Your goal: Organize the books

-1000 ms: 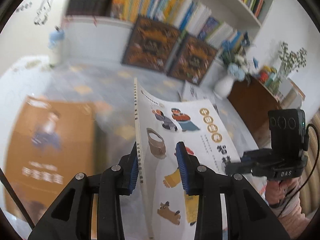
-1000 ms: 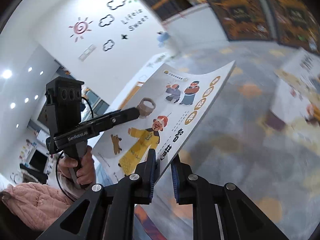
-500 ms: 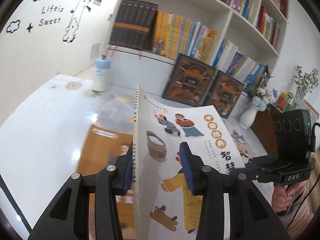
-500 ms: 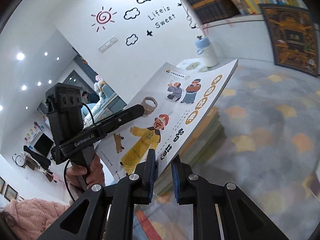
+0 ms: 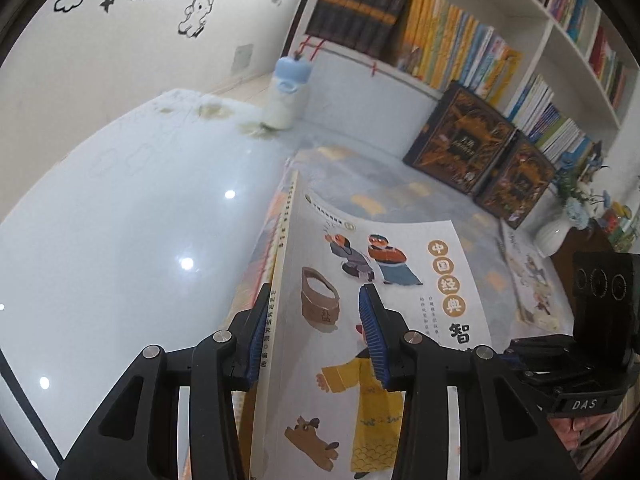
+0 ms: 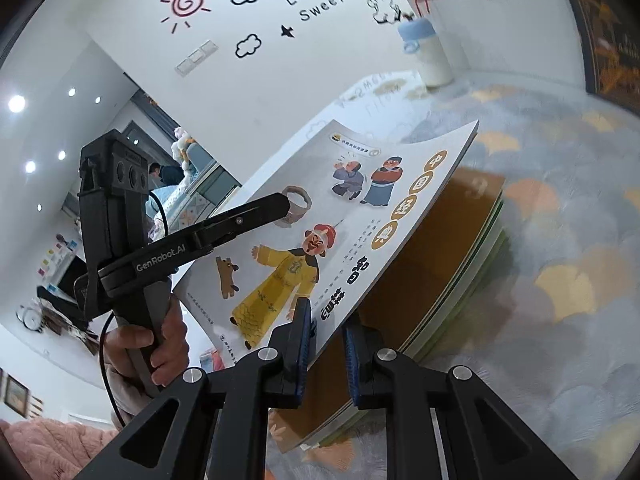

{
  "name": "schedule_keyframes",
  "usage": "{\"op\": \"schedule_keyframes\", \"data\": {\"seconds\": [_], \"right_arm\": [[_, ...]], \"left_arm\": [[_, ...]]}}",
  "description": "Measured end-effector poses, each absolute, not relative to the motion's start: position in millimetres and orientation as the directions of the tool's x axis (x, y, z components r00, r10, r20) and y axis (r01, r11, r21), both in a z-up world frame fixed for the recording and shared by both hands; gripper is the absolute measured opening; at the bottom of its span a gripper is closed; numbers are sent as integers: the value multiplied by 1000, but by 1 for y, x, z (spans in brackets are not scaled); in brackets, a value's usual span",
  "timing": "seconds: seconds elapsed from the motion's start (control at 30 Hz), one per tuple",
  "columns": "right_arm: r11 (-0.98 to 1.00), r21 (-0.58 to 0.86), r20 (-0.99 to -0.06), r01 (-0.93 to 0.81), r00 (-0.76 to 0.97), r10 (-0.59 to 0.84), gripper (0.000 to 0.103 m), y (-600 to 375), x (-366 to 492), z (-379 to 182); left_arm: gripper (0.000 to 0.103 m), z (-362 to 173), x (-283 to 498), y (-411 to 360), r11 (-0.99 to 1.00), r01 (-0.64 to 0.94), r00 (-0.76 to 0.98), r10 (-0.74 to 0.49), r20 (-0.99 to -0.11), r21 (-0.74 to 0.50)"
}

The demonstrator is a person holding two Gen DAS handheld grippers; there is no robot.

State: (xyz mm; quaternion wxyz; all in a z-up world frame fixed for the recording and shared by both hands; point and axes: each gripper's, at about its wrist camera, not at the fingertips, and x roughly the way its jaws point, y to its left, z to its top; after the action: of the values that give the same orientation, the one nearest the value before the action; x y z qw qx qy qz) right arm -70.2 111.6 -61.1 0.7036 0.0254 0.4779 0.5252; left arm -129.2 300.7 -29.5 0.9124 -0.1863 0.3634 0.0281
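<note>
A thin picture book (image 5: 360,280) with cartoon figures on a white cover is held tilted in the air between both grippers. My left gripper (image 5: 316,336) straddles its spine edge; its blue pads stand wider than the book is thick, so it is open. My right gripper (image 6: 328,338) is shut on the book (image 6: 360,208) at its opposite long edge. Beneath the book lies a stack of books (image 6: 440,252) with an orange-brown cover on top, at the carpet's edge; this stack (image 5: 262,264) also peeks out left of the spine.
A blue-lidded bottle (image 5: 286,96) stands on the glossy white floor (image 5: 120,220). Two dark ornate volumes (image 5: 460,136) lean on the bookshelf (image 5: 460,52). A white vase (image 5: 554,234) and another loose book (image 5: 532,284) are at right. Patterned carpet (image 6: 560,248) spreads rightward.
Both grippers have carried the book sideways and slightly down, so it now hangs over the stack. The left gripper's jaws have widened a little around the spine. The right grip is unchanged.
</note>
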Motion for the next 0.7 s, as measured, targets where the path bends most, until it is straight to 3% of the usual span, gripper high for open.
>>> {"op": "schedule_keyframes", "data": {"seconds": [0.1,0.23,0.63,0.7], "right_arm": [[469,518,-665,-715,9,747,16,113,-69,-67],[473,517,-661,-714,18,750,16,112,-69,-66],[480,510,-680,-714,7,733,26,113,-78,-65],[482,515,-685,-708,-2,729,32,112,-78,-64]], "left_arm": [[41,-34,-128,299,935,-251,702,-1,-712,-249],[47,-36,-130,301,933,-254,706,-2,-708,-256],[48,-24,-139,311,907,-355,724,113,-680,-227],[48,-21,-141,310,907,-357,729,120,-673,-225]]}}
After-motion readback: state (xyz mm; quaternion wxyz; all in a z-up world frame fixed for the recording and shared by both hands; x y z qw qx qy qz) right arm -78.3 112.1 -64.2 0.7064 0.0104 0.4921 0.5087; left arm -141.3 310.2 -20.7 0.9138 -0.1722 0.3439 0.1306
